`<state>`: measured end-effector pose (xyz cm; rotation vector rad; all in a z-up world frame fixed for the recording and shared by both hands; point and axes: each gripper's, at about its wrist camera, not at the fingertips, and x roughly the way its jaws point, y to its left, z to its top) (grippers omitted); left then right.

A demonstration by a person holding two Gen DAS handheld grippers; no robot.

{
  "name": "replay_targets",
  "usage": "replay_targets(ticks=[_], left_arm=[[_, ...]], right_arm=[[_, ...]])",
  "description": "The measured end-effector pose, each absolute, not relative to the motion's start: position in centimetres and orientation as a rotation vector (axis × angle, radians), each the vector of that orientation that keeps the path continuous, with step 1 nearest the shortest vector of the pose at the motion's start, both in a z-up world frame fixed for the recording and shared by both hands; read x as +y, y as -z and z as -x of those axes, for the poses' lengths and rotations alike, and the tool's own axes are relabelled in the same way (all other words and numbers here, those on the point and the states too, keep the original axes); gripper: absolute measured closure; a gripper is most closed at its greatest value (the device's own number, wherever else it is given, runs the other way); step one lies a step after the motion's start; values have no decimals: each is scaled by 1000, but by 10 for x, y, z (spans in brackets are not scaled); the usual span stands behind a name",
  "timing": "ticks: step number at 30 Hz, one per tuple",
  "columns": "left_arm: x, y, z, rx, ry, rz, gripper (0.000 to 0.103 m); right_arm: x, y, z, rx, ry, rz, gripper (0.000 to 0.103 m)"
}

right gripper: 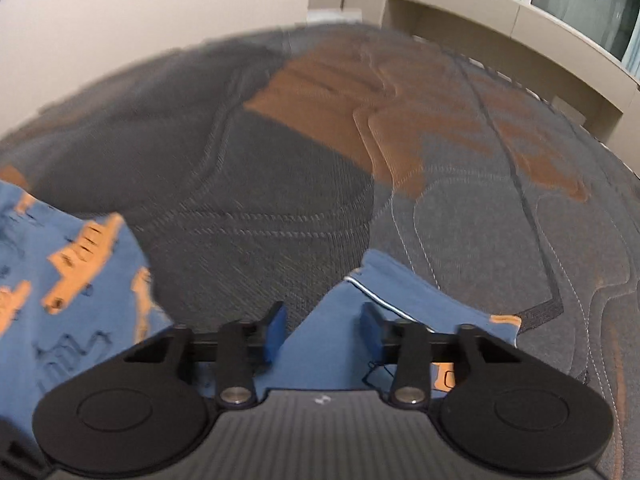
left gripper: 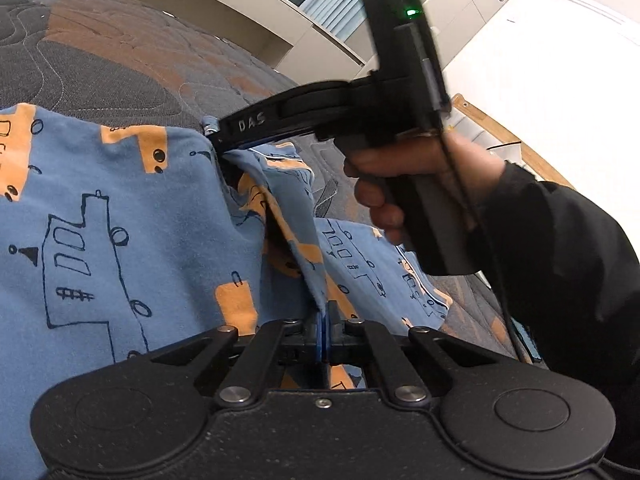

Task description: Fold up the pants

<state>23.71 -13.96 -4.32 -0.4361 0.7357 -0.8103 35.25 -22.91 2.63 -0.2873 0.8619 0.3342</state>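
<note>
The blue pants [left gripper: 120, 220] lie on the quilted bed [left gripper: 100, 60]; the left gripper [left gripper: 324, 320] is pinched tight on a fold, the right gripper [right gripper: 320, 332] stands apart around another edge

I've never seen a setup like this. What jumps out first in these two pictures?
The blue pants printed with orange and outlined shapes, spread over a grey and orange quilted bed. A black left gripper at the bottom pinches a raised fold of them. To the right, a person's hand in a black sleeve holds the right gripper, whose blue pads straddle another corner of the fabric.
</note>
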Motion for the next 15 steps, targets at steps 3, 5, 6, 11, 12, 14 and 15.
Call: replay_targets(ticks=[3, 5, 6, 11, 12, 14, 15], left_arm=[[-136, 43, -232, 709, 812, 436, 103], [-133, 40, -222, 649, 819, 423, 103], [-131, 34, -216, 609, 819, 409, 103], [-143, 13, -187, 464, 831, 254, 103], [-148, 11, -181, 452, 831, 214, 103], [-159, 8, -171, 429, 833, 127, 103], [-165, 7, -166, 420, 829, 85, 103]], right_arm=[[-231, -25, -345, 830, -326, 281, 99], [-241, -32, -333, 777, -309, 257, 100], [-250, -37, -326, 743, -295, 231, 100], [-311, -68, -270, 582, -210, 61, 100], [-325, -72, -252, 550, -185, 25, 100], [-351, -78, -218, 502, -137, -37, 100], [-364, -78, -199, 483, -111, -73, 100]])
